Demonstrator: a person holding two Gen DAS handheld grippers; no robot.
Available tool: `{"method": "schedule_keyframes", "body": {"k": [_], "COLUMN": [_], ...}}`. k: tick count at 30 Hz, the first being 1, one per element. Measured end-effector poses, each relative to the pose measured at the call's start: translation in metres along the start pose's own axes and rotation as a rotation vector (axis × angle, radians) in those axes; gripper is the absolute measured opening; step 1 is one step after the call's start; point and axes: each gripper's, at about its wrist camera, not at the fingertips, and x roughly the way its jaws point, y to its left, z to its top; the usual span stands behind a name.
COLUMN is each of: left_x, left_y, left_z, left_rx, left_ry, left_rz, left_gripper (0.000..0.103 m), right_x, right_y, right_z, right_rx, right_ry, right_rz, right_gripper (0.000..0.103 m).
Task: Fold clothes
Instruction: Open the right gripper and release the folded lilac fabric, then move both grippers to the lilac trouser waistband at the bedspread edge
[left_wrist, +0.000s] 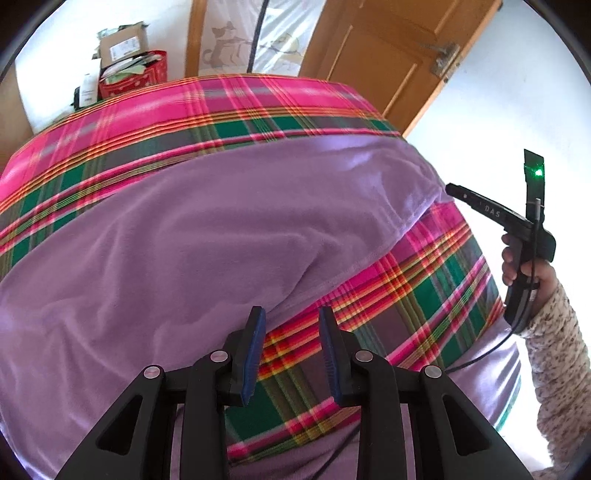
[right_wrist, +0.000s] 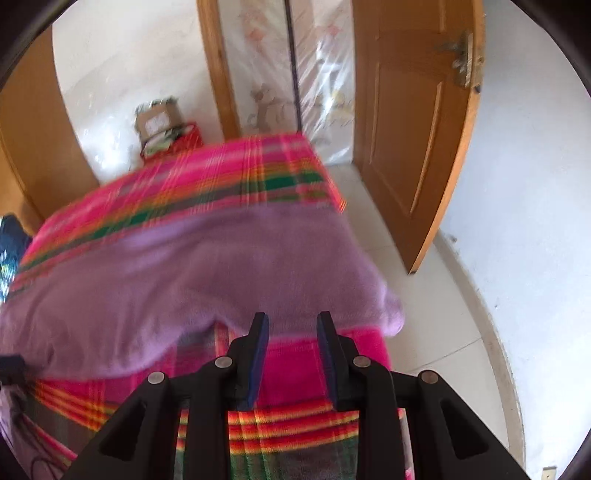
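— What is lying around the plaid blanket (left_wrist: 258, 107) covering the surface?

— A wooden door (right_wrist: 413, 122) is standing ajar on the right, and a red bag (left_wrist: 138, 75) with a cardboard box (left_wrist: 123, 46) is sitting beyond the far edge.

— And the garment?

— The purple garment (left_wrist: 177, 240) is lying spread across the blanket, its corner drooping off the right edge.

— The grippers?

— The left gripper (left_wrist: 291, 350) and right gripper (right_wrist: 291, 354) are hovering just above it — jaws parted, gripping nothing.
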Motion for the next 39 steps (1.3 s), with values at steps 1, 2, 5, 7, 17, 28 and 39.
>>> {"method": "schedule_keyframes", "body": {"k": [1,2,5,7,17,28,39], "left_x": [-0.004,-0.008,-0.023,-0.033,-0.1,-0.176,-0.172], "left_y": [0.002,0.003,0.016,0.027,0.095,0.166,0.246], "left_z": [-0.001,-0.001,-0.007,-0.011,-0.034,-0.074,-0.078], "left_rx": [-0.006,-0.012,-0.034,-0.053,-0.189,-0.274,-0.304], "left_ry": [-0.006,-0.012,-0.031,-0.044,-0.128,-0.125,0.0], "left_rz": [0.001,0.002,0.034,0.061,0.205,0.447,0.595], "left_gripper": [0.031,0.031,0.031,0.031,0.031,0.031,0.031], "right_x": [-0.003,-0.002,0.014,0.024,0.005,-0.1,-0.123], "right_y": [0.002,0.006,0.022,0.028,0.03,0.078,0.241], "right_z": [0.003,0.008,0.014,0.01,-0.014,0.033,0.037], "right_rx": [0.005,0.007,-0.011,-0.009,-0.082,-0.193,-0.493], "right_ry": [-0.017,-0.021,0.008,0.042,0.068,-0.105,-0.137], "right_rz": [0.012,0.034,0.066,0.07,-0.007,0.073,0.349], "right_gripper": [0.028,0.028,0.029,0.029,0.028,0.028,0.031]}}
